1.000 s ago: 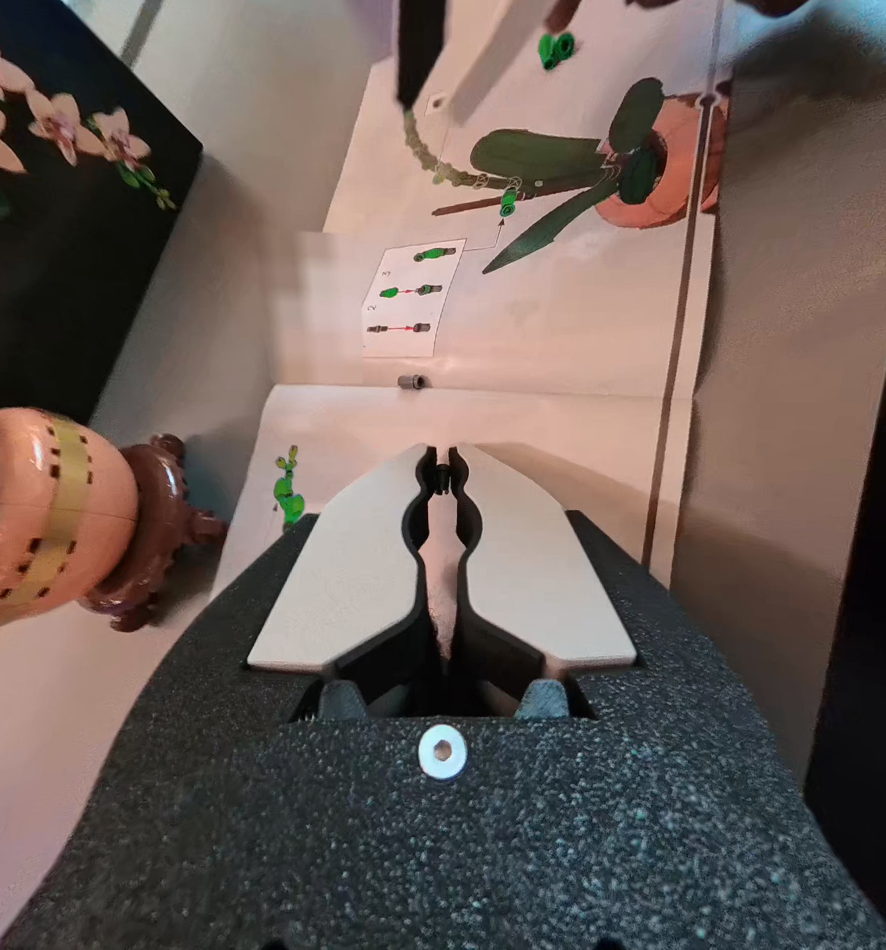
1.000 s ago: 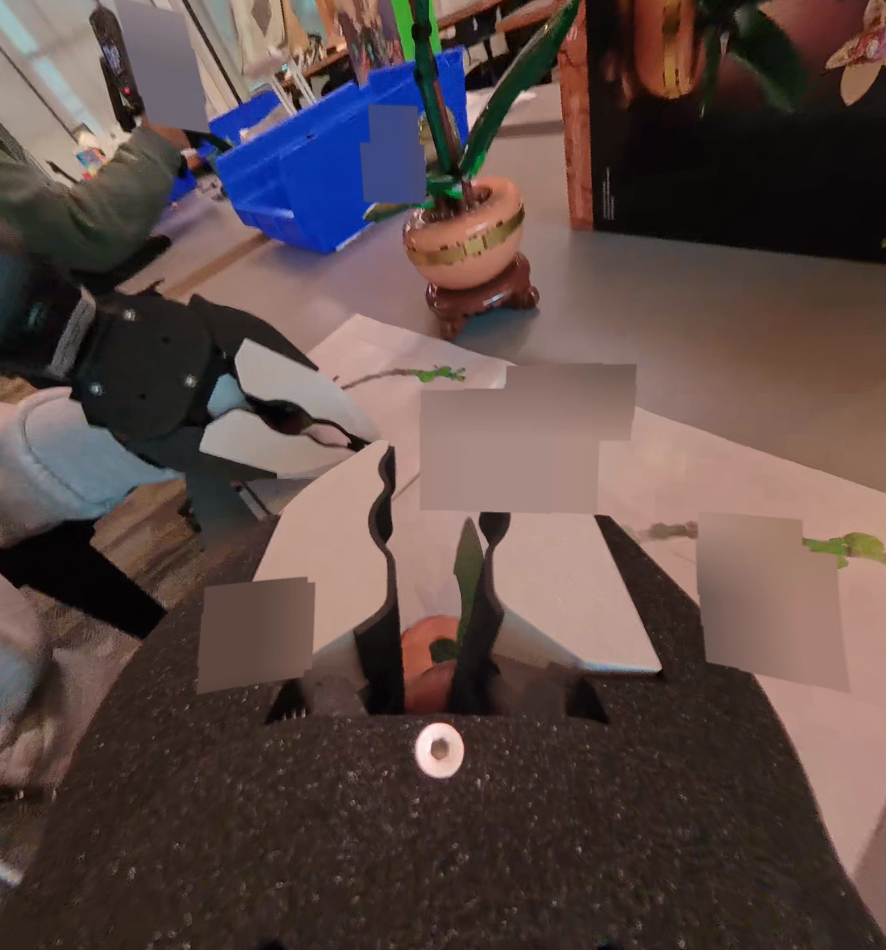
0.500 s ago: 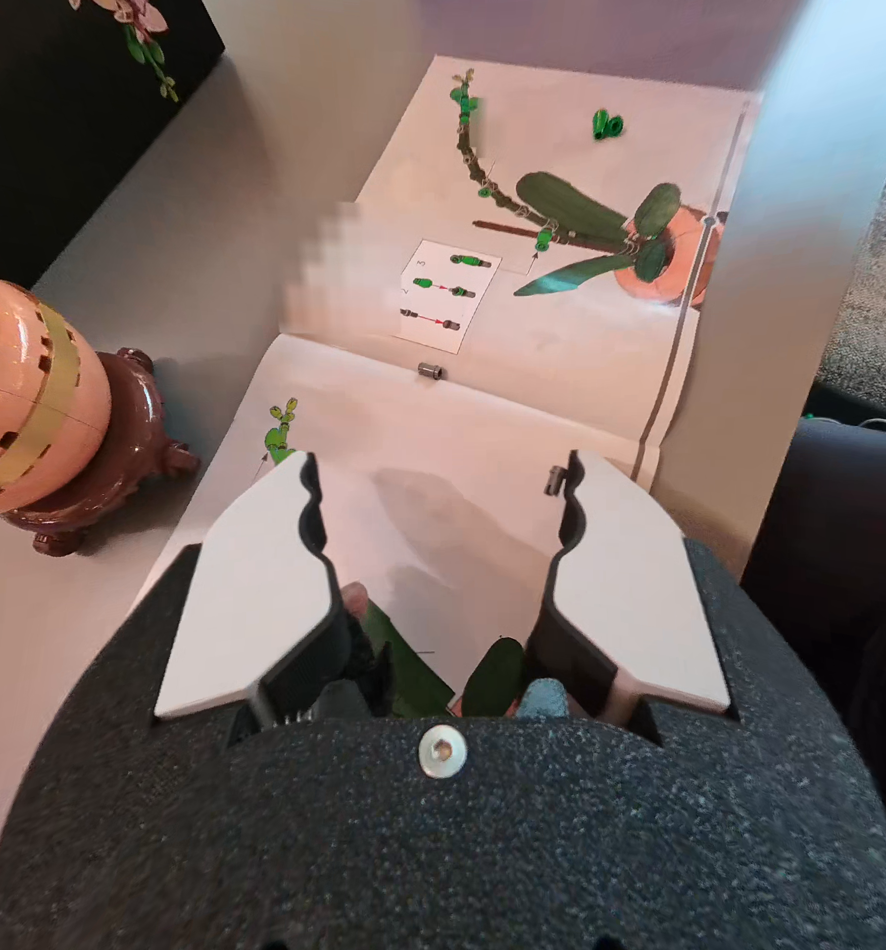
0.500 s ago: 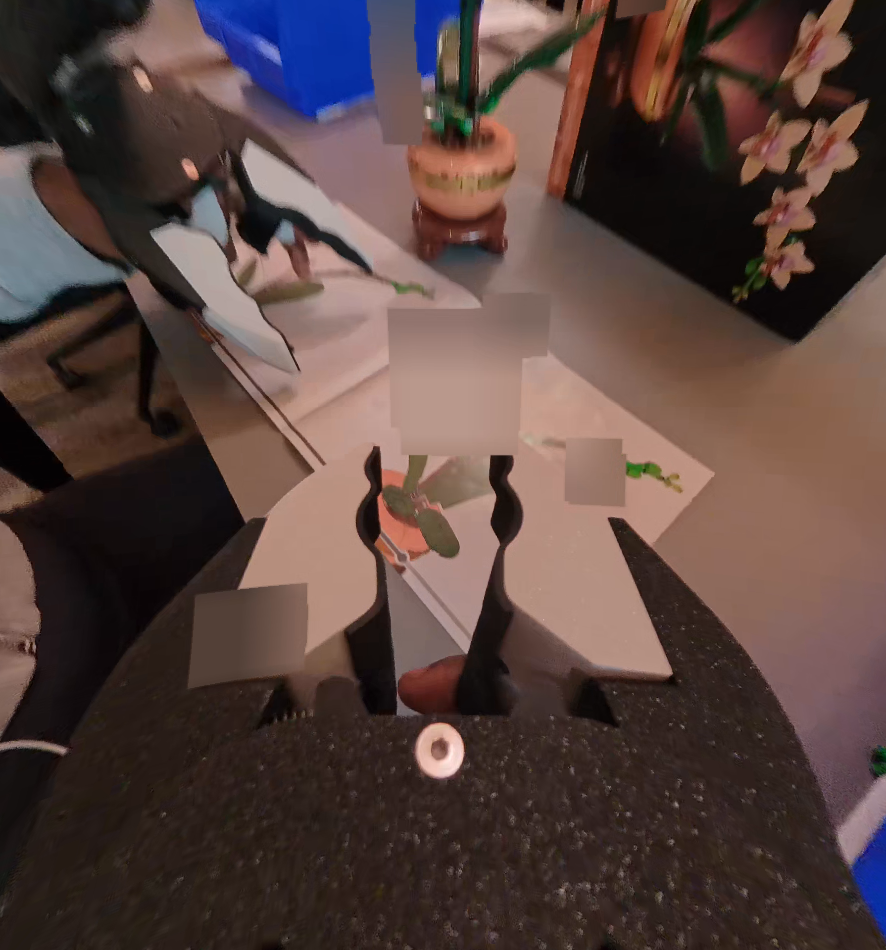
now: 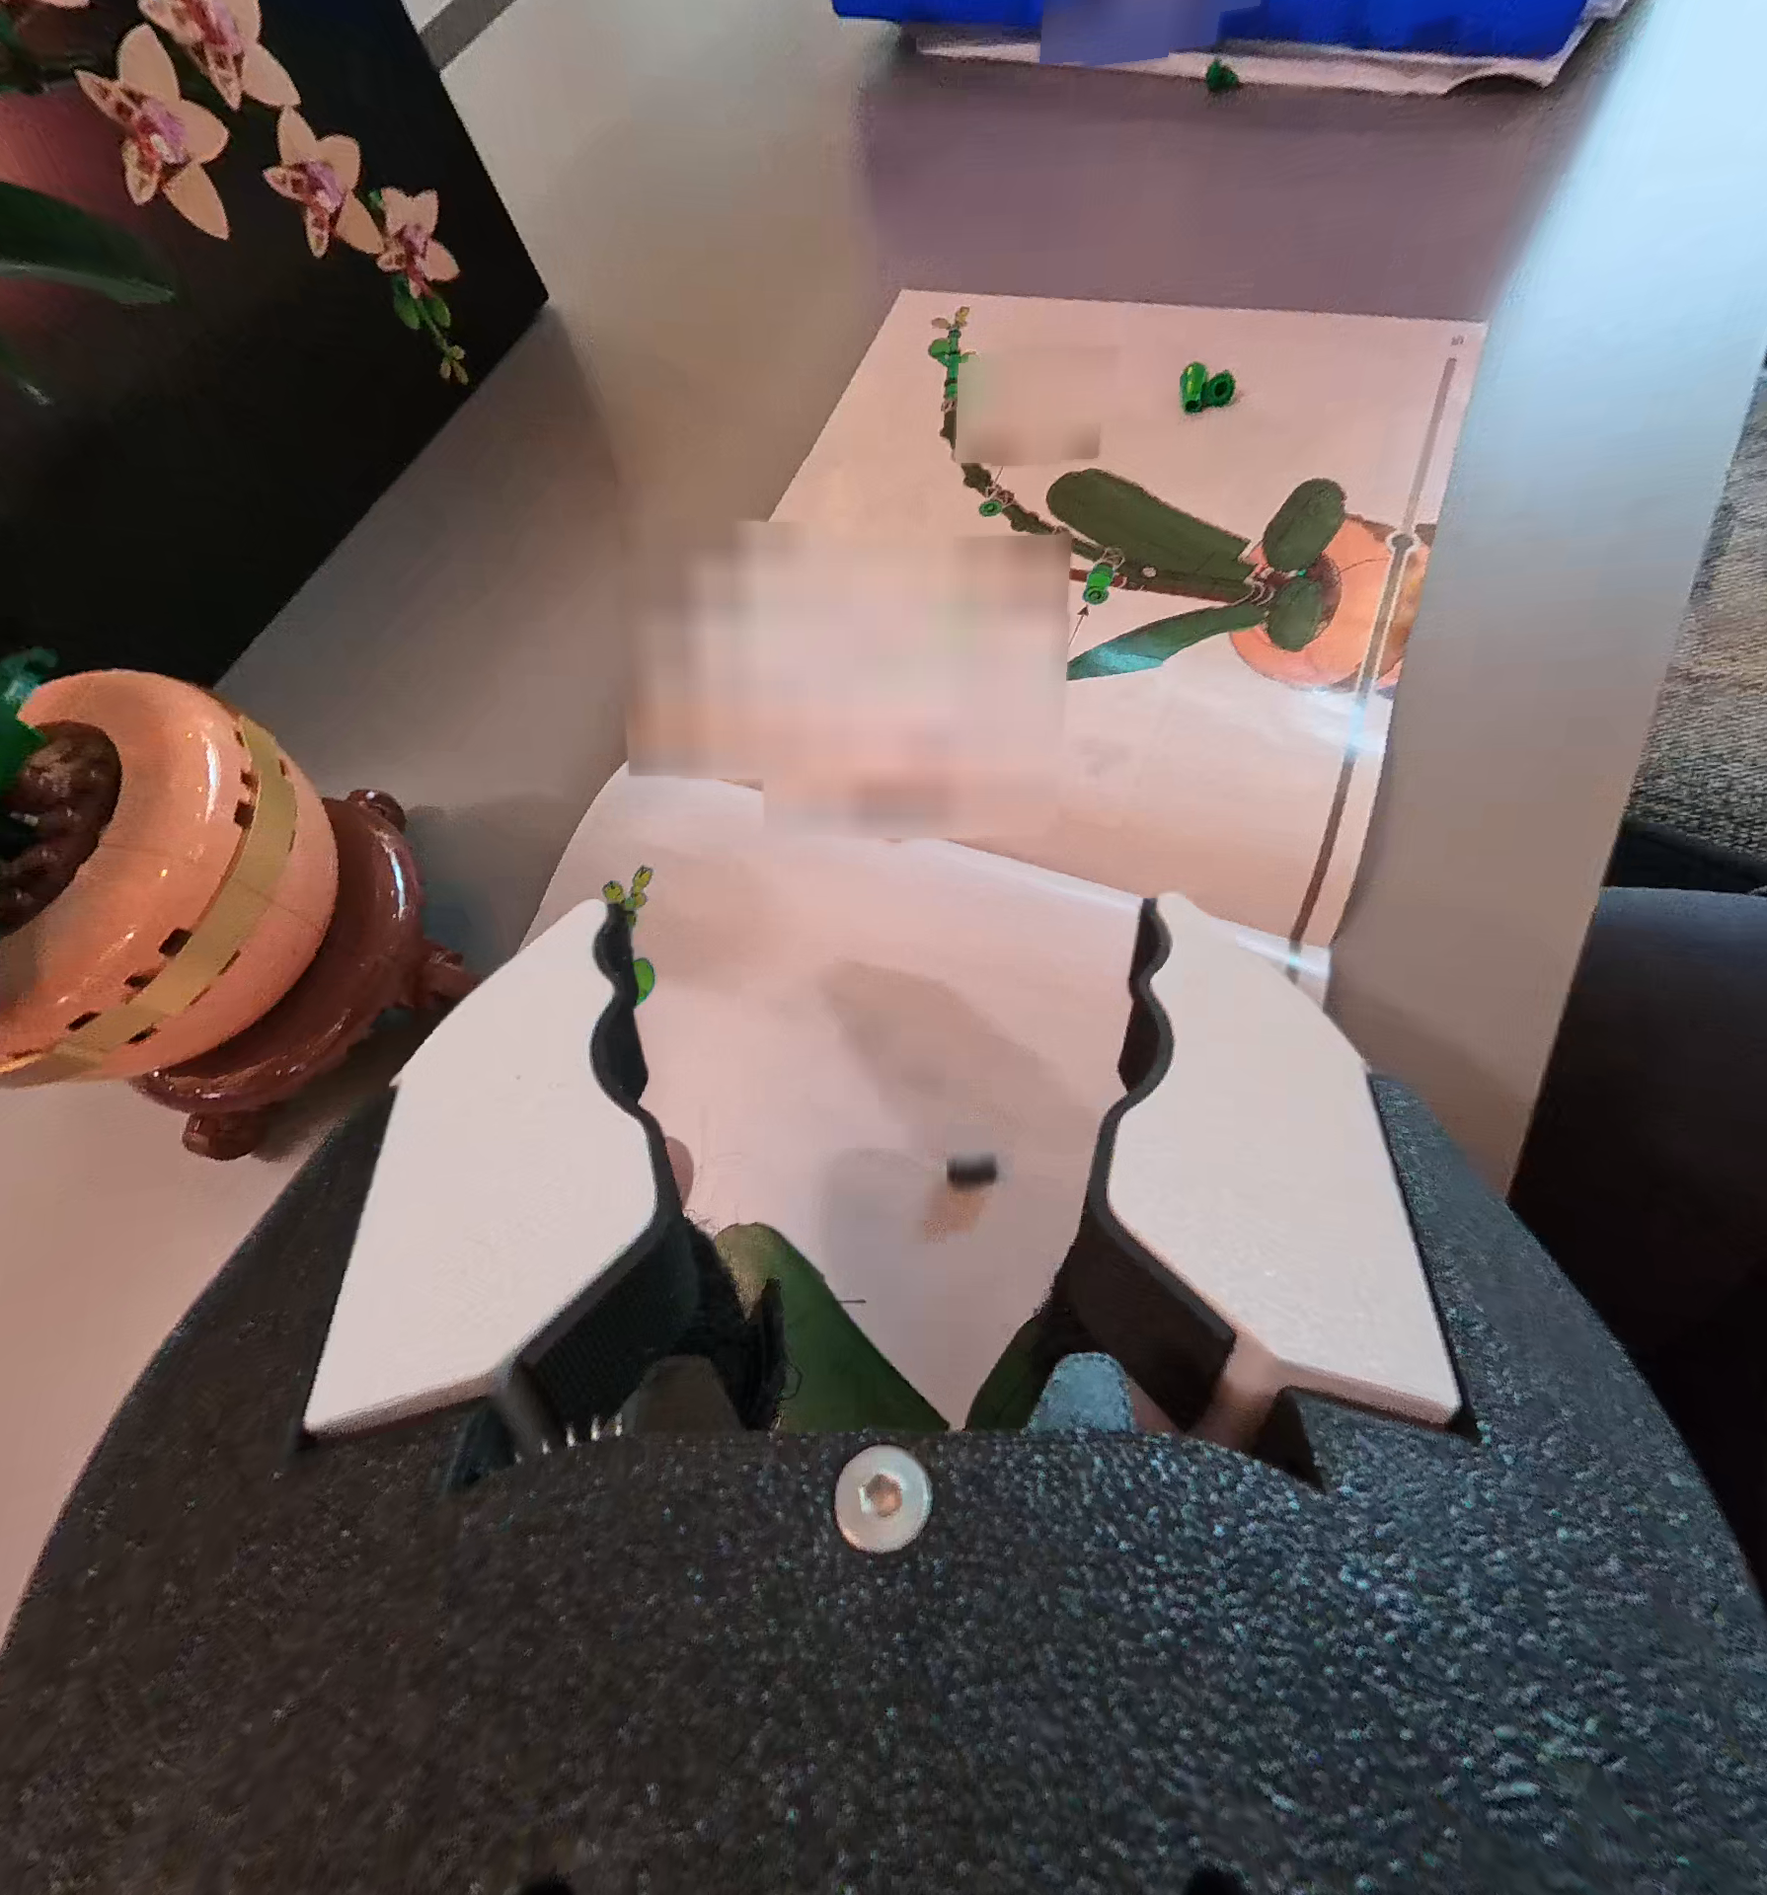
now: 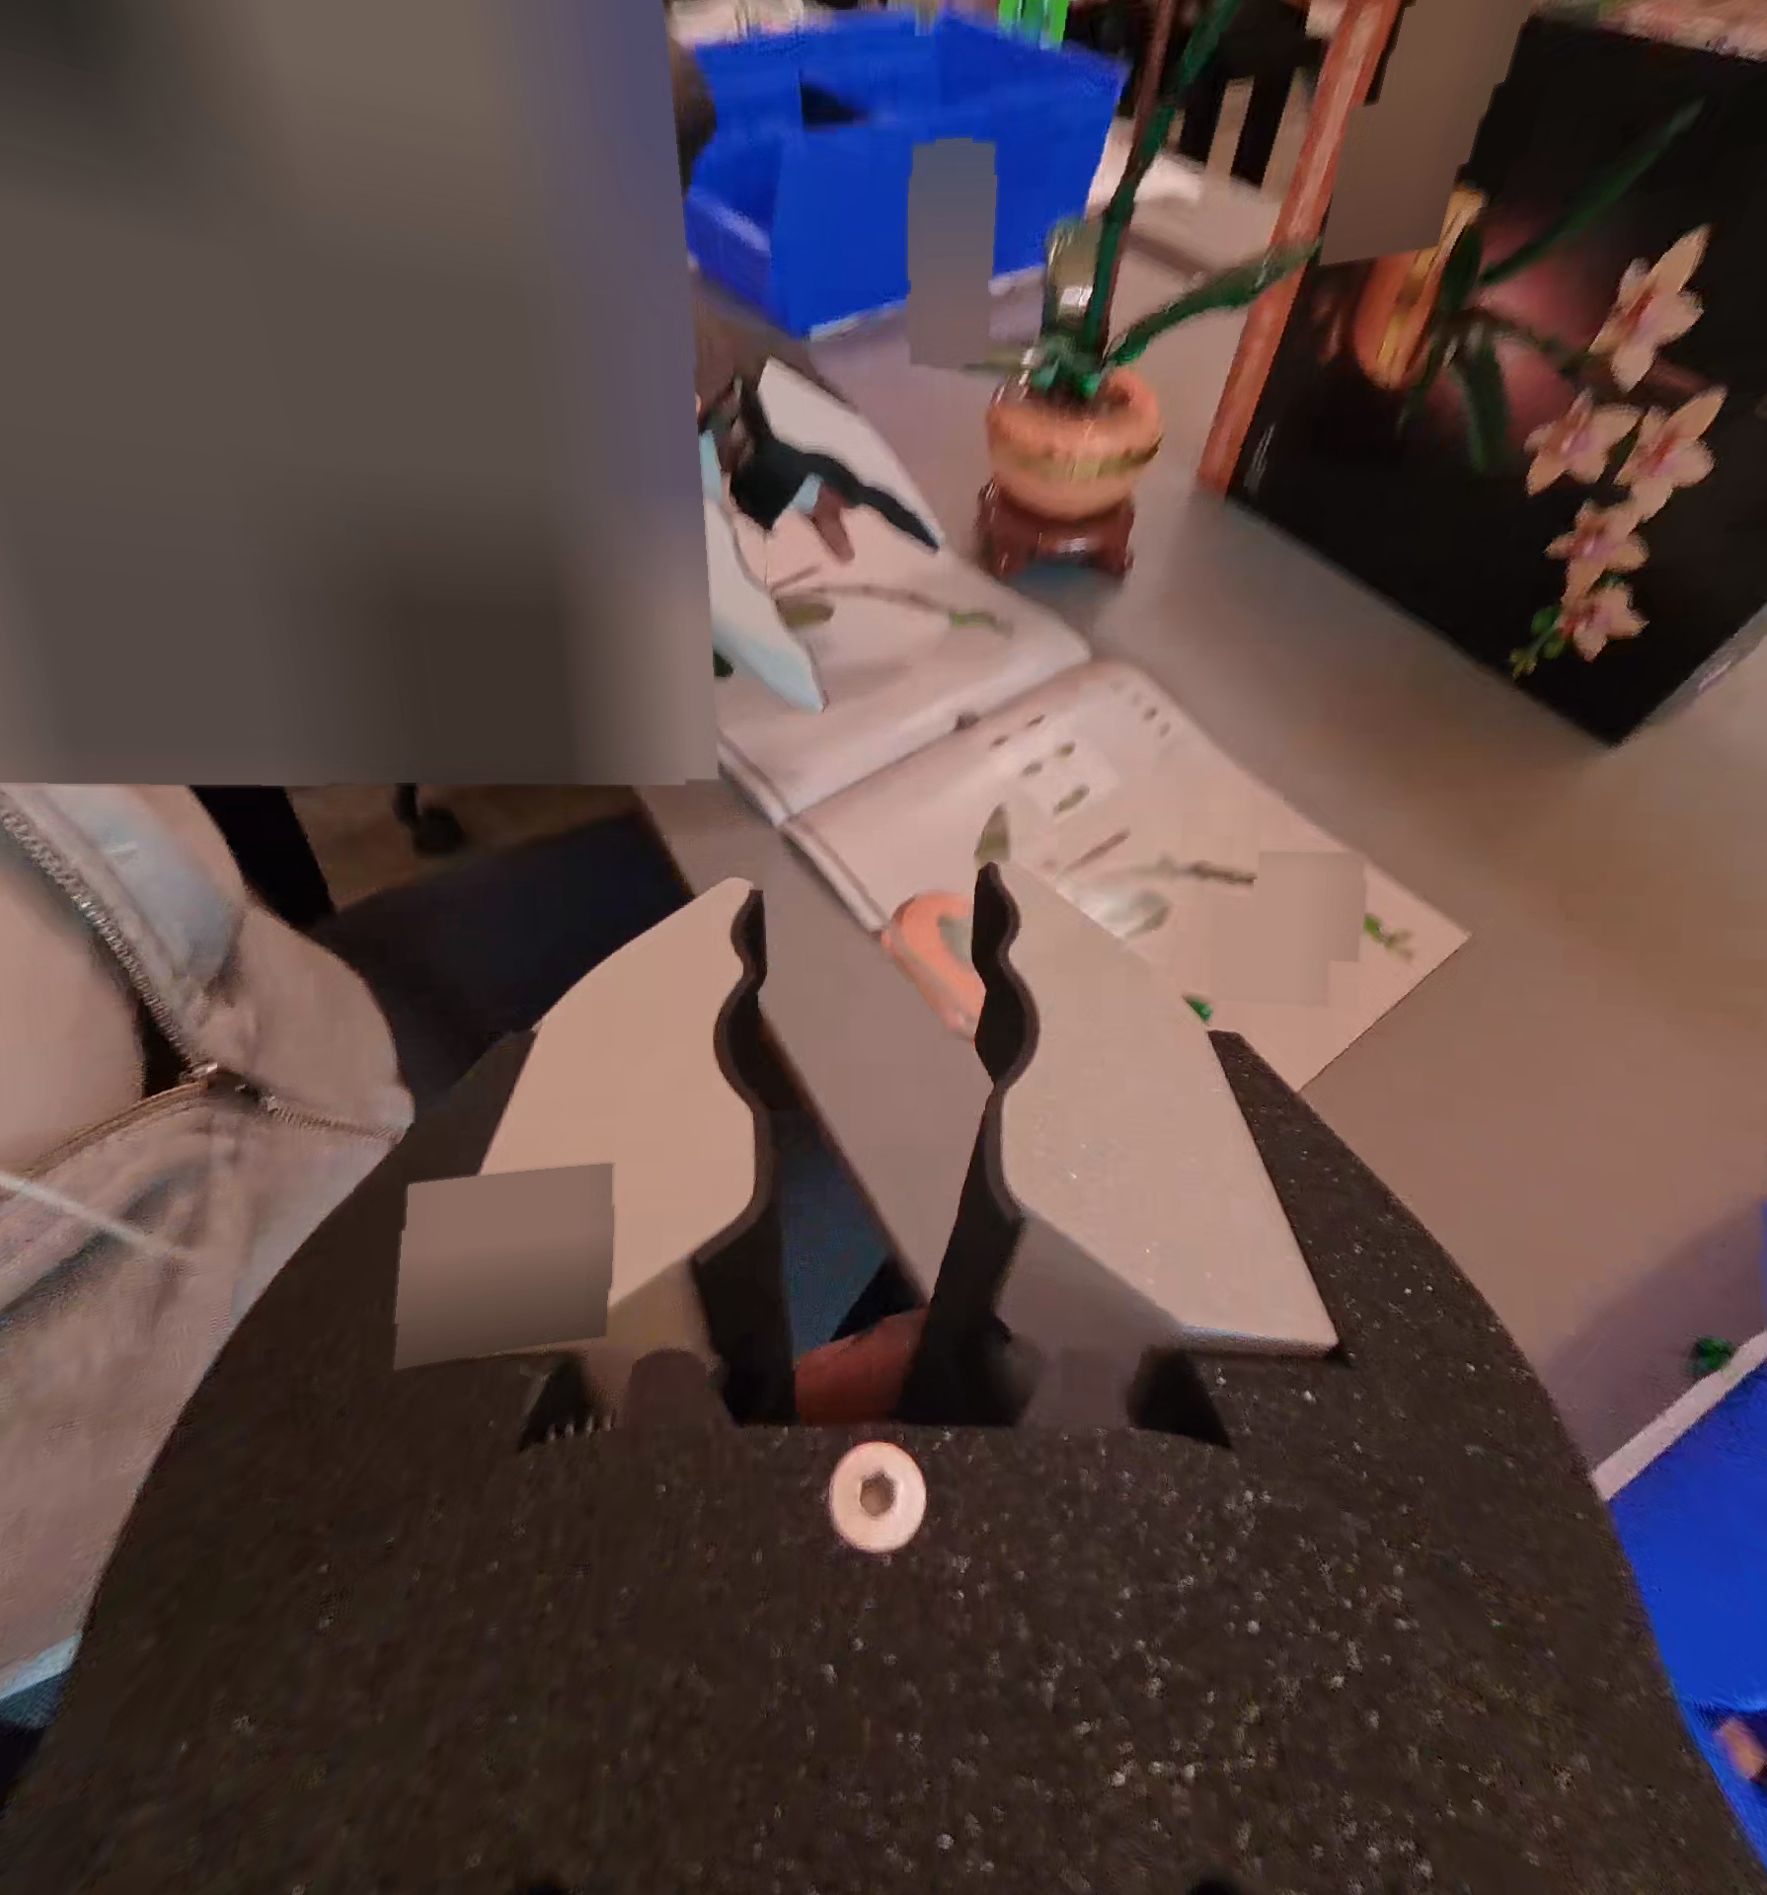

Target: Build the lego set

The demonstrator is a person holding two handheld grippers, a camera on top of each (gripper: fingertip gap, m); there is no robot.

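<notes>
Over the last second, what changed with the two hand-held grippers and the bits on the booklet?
The left hand-held gripper went from shut on a small dark piece to wide open; the small dark piece now shows blurred between its fingers, untouched. Its view pulled back from the booklet. The right hand-held gripper drew back toward the table edge, part open with nothing between its fingers. The pot and box stayed put.
</notes>
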